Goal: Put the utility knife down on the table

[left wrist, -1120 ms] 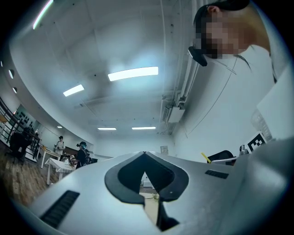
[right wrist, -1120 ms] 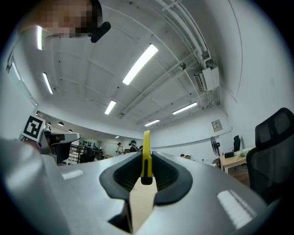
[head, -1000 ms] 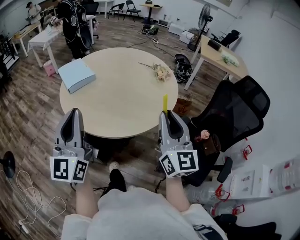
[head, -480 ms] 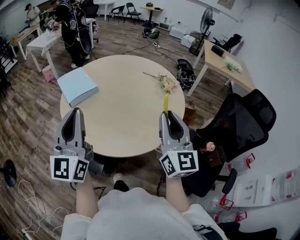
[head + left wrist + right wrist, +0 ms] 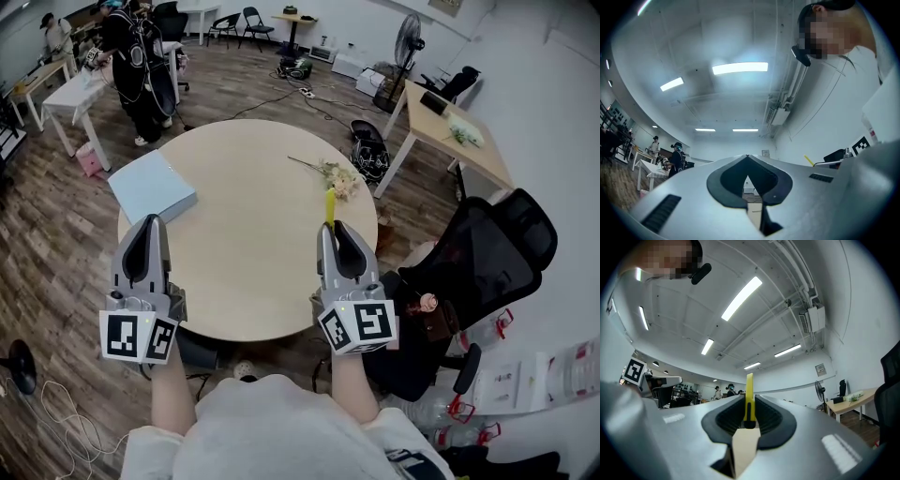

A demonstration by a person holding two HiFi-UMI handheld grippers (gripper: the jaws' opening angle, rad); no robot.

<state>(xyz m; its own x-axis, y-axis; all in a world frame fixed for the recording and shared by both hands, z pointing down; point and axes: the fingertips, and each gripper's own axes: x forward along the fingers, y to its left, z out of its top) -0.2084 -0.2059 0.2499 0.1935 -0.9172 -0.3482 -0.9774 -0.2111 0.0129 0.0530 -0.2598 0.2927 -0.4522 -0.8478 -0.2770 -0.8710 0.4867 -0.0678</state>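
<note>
A yellow utility knife [image 5: 330, 205] sticks out past the tips of my right gripper [image 5: 334, 228], which is shut on it above the near right part of the round wooden table [image 5: 253, 272]. In the right gripper view the knife [image 5: 749, 397] stands upright between the dark pads, its black slider showing. My left gripper [image 5: 148, 225] hovers over the table's near left edge with its jaws shut and nothing between them; in the left gripper view the tips [image 5: 747, 158] meet.
A light blue box [image 5: 151, 187] lies on the table's far left. A dried flower sprig [image 5: 334, 175] lies at its far right. A black office chair [image 5: 478, 258] stands right of the table. A person [image 5: 136, 66] stands beyond it by a white desk.
The view has moved forward, so more of the table now lies under both grippers. The grippers keep their pose and the knife stays held.
</note>
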